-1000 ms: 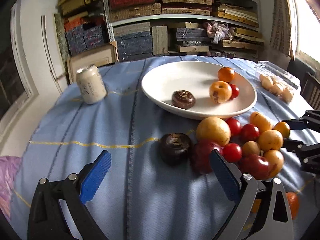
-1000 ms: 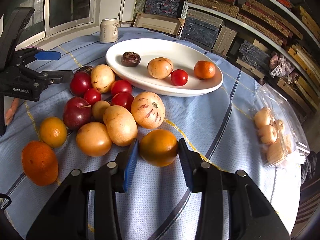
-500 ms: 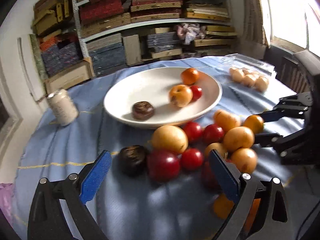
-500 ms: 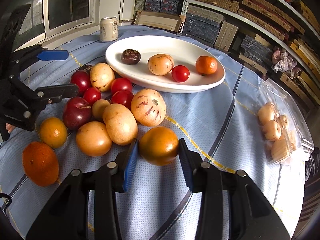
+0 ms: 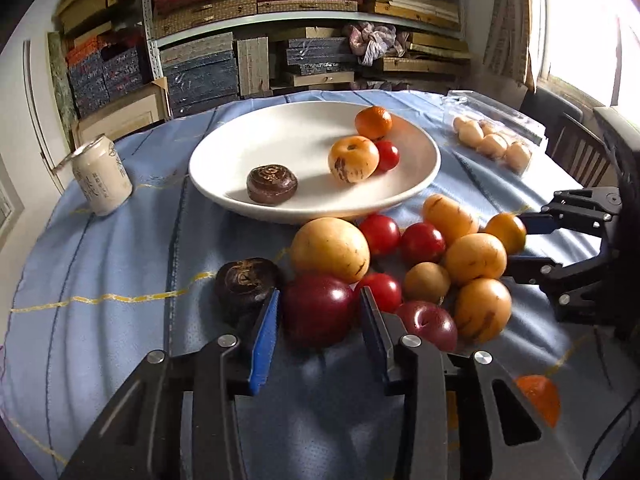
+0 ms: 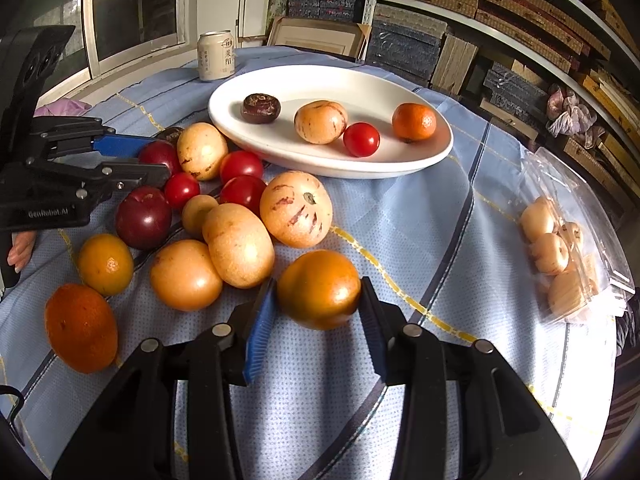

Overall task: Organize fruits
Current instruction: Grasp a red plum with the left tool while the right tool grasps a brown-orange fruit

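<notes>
A white plate (image 5: 416,176) (image 6: 400,164) holds a dark mangosteen (image 5: 272,184), a striped yellow fruit (image 5: 353,159), a cherry tomato (image 5: 387,155) and a tangerine (image 5: 373,122). In front of it lies a heap of loose fruit. My left gripper (image 5: 318,322) has closed in around a dark red plum (image 5: 318,310) (image 6: 160,154) at the heap's near edge. My right gripper (image 6: 318,316) is shut on an orange fruit (image 6: 319,289) (image 5: 505,232) and holds it by the heap.
A drink can (image 5: 102,180) (image 6: 216,55) stands left of the plate. A clear bag of small pale fruits (image 5: 494,142) (image 6: 560,256) lies at the right. A second mangosteen (image 5: 246,280) lies just left of my left gripper. Shelves of boxes stand behind the table.
My left gripper swung right along the heap and its jaws narrowed from wide open to around the dark red plum. My right gripper kept its hold on the orange fruit.
</notes>
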The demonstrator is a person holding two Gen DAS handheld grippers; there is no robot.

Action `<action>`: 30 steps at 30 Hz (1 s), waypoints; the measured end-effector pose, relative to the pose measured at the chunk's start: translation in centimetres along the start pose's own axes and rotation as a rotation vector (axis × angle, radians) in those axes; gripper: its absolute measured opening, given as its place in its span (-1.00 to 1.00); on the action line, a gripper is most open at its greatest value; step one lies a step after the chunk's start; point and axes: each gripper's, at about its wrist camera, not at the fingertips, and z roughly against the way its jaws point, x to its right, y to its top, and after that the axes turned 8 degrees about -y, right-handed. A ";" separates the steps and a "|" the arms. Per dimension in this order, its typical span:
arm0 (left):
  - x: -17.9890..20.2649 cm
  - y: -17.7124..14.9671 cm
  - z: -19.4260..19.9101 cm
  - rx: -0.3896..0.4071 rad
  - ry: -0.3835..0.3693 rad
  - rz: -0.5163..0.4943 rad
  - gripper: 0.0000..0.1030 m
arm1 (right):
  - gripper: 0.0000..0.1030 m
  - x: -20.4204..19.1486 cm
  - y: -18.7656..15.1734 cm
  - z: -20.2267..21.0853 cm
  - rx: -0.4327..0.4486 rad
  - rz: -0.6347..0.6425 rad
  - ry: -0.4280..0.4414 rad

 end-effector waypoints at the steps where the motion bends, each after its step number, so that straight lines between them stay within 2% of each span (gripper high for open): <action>1: -0.3 0.1 -0.1 -0.004 -0.005 0.015 -0.21 | -0.20 0.1 0.0 0.0 -0.001 -0.002 0.002; 4: -1.3 -0.1 -0.3 -0.022 -0.024 0.058 -0.22 | -0.20 0.0 0.0 0.0 -0.001 -0.002 0.003; 7: -1.1 -0.2 -0.1 -0.022 -0.016 0.053 -0.23 | -0.24 0.2 -0.1 0.0 -0.001 -0.009 0.015; 14: -1.6 -0.4 0.8 0.017 -0.012 0.077 -0.23 | -0.24 0.4 -0.1 0.2 0.007 -0.027 0.031; 20: -1.3 -0.2 2.7 0.075 0.018 0.056 -0.23 | -0.25 1.3 -0.3 2.4 0.095 -0.066 -0.012; 24: -1.7 2.0 4.5 0.123 0.036 0.071 -0.23 | -0.25 3.3 1.2 5.7 0.201 -0.148 -0.026; 27: -2.1 6.1 5.8 0.154 0.077 0.046 -0.23 | -0.25 4.6 4.3 8.2 0.268 -0.157 -0.063; 30: -2.9 10.0 5.2 0.179 0.081 0.063 -0.23 | -0.25 5.4 7.5 9.2 0.311 -0.160 -0.082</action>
